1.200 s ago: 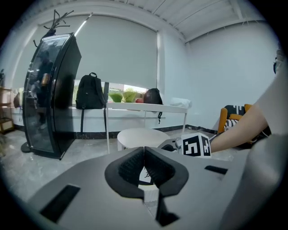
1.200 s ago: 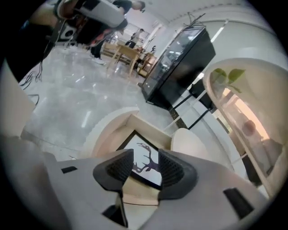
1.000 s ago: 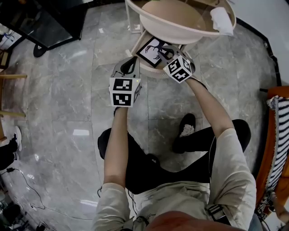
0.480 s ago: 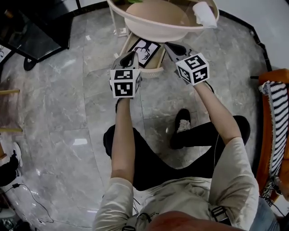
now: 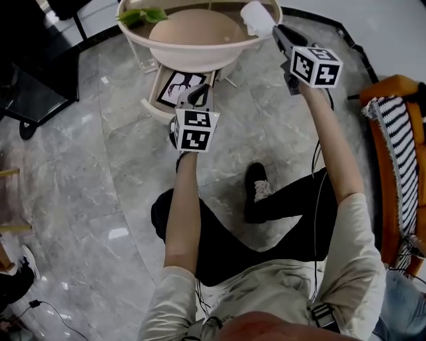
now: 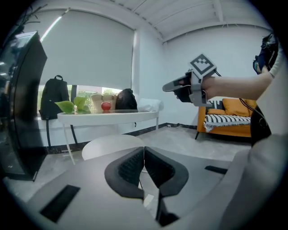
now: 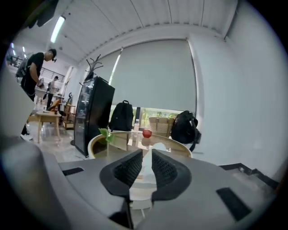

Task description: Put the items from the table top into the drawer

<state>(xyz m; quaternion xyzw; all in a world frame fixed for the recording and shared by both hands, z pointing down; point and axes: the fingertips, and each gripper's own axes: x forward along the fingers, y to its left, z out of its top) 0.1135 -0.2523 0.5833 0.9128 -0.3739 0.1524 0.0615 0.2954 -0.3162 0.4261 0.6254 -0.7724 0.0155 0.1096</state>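
A round glass-topped table (image 5: 143, 41) carries a white cloth (image 5: 255, 16), green leaves (image 5: 140, 14) and a red apple (image 7: 147, 133). Under it the drawer (image 5: 152, 106) stands pulled out, with a black-and-white picture (image 5: 178, 86) lying inside. My right gripper (image 5: 278, 33) hovers at table height just beside the cloth, shut, with only a thin slit between its pads and nothing in it; in the right gripper view (image 7: 147, 164) the cloth shows beyond the slit. My left gripper (image 5: 198, 96) hangs over the drawer's near edge, shut and empty (image 6: 144, 155).
An orange sofa with a striped cushion (image 5: 394, 153) stands at the right. A black cabinet (image 5: 30, 86) is at the left. Backpacks (image 7: 121, 116) sit behind the table by the window. A person (image 7: 33, 67) stands far off. My legs are below the grippers.
My right gripper has risen out of the drawer to the table top beside the white cloth, leaving the picture in the drawer. My left gripper has drifted slightly over the drawer.
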